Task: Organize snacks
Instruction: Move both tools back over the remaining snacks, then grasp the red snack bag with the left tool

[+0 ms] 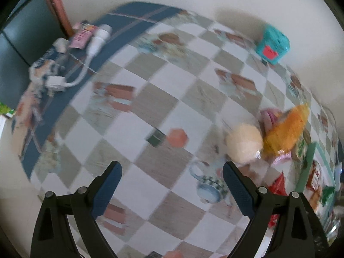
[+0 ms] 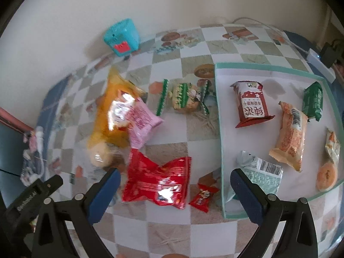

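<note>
Checkered tablecloth [image 2: 167,232], snacks loose beside tray [image 2: 221,142].
Red packet [image 2: 157,182]: light, crinkly, slippery; pinch sealed edge. Right gripper [image 2: 175,185], left gripper [image 1: 172,178]: wide, empty.

Home table, dining type.
My view: checked printed tablecloth [image 2: 167,133], plain wall [image 2: 64,21], charger cable [image 1: 86,64], loose snacks.

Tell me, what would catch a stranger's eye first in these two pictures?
Probably the shiny red snack bag lying on the checkered tablecloth, right between the open right gripper's blue-padded fingers. Beside it to the right sits a shallow green-rimmed tray already holding several wrapped snacks. Against the wall stands a small teal box, and a yellow-orange bag heads a loose pile on the left.
</note>
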Tool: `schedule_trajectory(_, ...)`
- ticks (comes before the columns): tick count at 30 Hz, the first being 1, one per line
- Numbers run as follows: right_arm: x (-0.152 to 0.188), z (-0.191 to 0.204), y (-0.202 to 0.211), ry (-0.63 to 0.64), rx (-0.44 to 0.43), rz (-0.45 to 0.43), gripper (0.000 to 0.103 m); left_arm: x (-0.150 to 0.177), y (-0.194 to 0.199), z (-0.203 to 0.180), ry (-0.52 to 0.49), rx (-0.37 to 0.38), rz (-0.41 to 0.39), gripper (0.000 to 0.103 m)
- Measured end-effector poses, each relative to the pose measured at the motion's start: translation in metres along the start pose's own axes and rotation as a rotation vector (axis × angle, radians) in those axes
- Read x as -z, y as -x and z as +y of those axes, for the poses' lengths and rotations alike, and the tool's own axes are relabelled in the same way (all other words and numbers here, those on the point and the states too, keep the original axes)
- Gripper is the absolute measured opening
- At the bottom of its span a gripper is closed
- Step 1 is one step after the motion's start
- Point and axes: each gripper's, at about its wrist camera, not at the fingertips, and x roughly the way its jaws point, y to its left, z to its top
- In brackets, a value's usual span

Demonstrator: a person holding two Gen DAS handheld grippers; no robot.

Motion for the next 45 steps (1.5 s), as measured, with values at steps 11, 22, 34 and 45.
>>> schedule_trajectory(11,-0.008,-0.033,-0.006,-0.046,0.126,0.002,0.103,0.016,-0.023,-0.044,-0.044,0.122,0.122,0.095)
schedule_trajectory(22,-0.016,-0.075,0.002,-0.168,0.190,0.011,0.103,0.026,-0.021,-0.067,-0.047,0.188,0.150,0.095)
schedule_trajectory(34,-0.019,-0.114,0.009,-0.293,0.167,0.011,0.103,0.040,-0.028,-0.128,-0.170,0.226,0.147,0.092)
schedule_trajectory(45,-0.020,-0.108,0.003,-0.268,0.157,0.023,0.103,0.049,-0.038,-0.148,-0.191,0.272,0.161,0.065)
